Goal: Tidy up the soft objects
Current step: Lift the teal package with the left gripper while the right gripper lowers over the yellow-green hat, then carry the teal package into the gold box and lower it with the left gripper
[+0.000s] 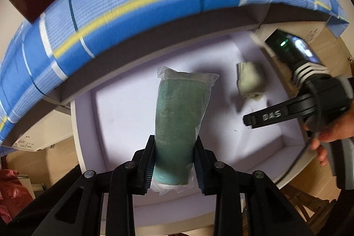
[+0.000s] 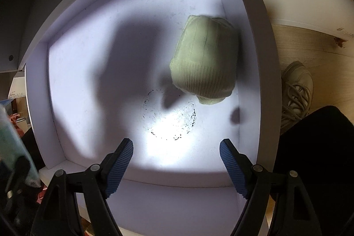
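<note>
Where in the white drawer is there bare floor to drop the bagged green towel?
The left gripper holds the plastic-bagged green rolled towel over the white drawer. Free: the whole floor on the left wall's side and the middle, down to the front wall. Taken: the patch by the right wall, where the pale green knit beanie lies. The right gripper hovers open near the front.

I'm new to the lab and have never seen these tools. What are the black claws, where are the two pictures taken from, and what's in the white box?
Each claw is a hand-held gripper with a camera looking along its fingers. In the left camera's picture, the left gripper is shut on a green rolled cloth in a plastic bag, above a white drawer. In the right camera's picture, the right gripper is open and empty, above a pale green knit hat lying in that drawer.
</note>
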A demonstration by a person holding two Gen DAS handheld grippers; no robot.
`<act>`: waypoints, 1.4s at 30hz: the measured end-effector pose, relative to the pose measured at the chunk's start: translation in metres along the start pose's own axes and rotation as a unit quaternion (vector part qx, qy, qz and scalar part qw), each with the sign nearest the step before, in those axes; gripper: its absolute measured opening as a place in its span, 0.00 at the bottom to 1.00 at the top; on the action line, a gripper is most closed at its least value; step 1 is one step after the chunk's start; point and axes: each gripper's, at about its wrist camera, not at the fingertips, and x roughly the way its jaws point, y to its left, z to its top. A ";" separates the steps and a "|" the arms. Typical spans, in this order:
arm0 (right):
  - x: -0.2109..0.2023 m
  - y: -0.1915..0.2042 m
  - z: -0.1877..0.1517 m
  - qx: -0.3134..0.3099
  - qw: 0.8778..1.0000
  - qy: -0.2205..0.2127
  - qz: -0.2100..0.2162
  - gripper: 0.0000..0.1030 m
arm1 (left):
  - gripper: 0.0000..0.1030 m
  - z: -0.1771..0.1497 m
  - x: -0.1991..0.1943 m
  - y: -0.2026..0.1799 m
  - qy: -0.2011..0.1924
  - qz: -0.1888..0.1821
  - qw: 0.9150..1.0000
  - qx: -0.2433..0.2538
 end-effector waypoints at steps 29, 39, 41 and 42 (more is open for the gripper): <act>-0.005 0.020 -0.004 -0.013 1.000 0.003 0.011 0.79 | 0.30 0.193 -0.149 0.047 -0.102 -0.175 0.971 -0.124; -0.015 0.023 -0.001 -0.012 0.999 0.000 0.042 0.79 | 0.31 0.256 -0.067 0.064 -0.026 -0.162 0.958 -0.234; -0.018 0.025 -0.001 -0.015 0.999 -0.003 0.048 0.79 | 0.32 0.252 -0.063 0.067 -0.013 -0.177 0.953 -0.247; -0.019 0.025 -0.001 -0.017 0.999 -0.005 0.050 0.80 | 0.35 0.250 -0.065 0.068 -0.012 -0.182 0.952 -0.246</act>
